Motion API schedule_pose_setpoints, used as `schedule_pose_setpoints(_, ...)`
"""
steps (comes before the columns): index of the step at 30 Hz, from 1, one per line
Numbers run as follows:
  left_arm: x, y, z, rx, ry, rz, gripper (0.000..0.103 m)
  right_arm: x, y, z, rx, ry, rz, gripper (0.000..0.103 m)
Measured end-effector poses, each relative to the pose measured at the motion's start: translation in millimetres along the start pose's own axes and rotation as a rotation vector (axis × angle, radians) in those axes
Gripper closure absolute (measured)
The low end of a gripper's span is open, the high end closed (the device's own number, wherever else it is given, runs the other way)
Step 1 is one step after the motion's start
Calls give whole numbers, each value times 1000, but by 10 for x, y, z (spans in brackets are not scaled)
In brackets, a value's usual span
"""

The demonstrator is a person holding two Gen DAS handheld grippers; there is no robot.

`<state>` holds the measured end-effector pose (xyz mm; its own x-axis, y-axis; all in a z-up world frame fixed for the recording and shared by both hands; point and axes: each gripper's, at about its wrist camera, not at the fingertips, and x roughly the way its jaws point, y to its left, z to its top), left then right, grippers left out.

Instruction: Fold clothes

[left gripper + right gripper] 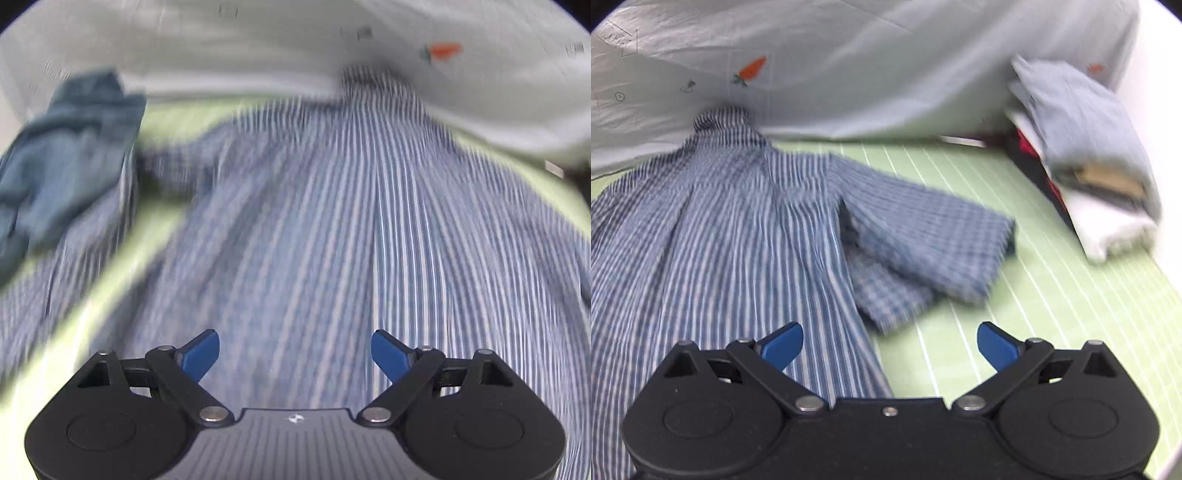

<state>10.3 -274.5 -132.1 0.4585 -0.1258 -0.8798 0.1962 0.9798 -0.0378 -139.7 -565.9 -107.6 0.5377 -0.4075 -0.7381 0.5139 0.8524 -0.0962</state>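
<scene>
Two grippers, both spread wide, blue pads well apart and nothing between them. Left gripper [294, 350] above the striped shirt [332, 229], its fingers [201, 354] over the blue-and-white cloth, contact not clear. Right gripper [889, 345] at the shirt's right edge: left pad [783, 347] over the stripes, right pad over the bare green mat [1052, 295].

Shirt [720, 229] spread flat on the mat, collar [720, 118] at the far end against a pale sheet [868, 74], stripes running lengthwise toward the tools. One sleeve [923, 236] out to the right, bent back on itself, cuff end pointing toward the near side; checked-looking weave there, though blurred.

Pale sheet with a small orange carrot print [751, 70] rising behind the collar, same print visible from the left side [445, 51]. Crumpled dark blue denim piece [66, 155] at far left, lying partly over the shirt's left side and the mat [110, 277]. At far right, a stack of folded clothes [1089, 155]: grey-blue piece on top, white, red and dark layers beneath, resting on the mat's far right edge, well apart from the sleeve. Left view heavily blurred.
</scene>
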Motion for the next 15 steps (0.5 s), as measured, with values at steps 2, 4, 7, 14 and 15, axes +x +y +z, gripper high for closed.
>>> schedule_pose_setpoints(2,-15,-37,-262,2,49,-18,14,-57,-75,-120,9,14,1,1)
schedule_pose_setpoints(4,-12,-71,-403,2,74,-9,14,-100,-136,-200,10,20,6,1)
schedule_pose_setpoints(7,-5,-102,-532,-12,91,8,14,-166,-227,-319,13,30,13,1)
schedule_pose_setpoints(14,32,-129,-570,-43,108,55,9,-236,-431,-396,5,4,13,2)
schedule_pose_setpoints(15,40,-143,-565,-40,110,62,8,-237,-460,-369,5,-6,19,2)
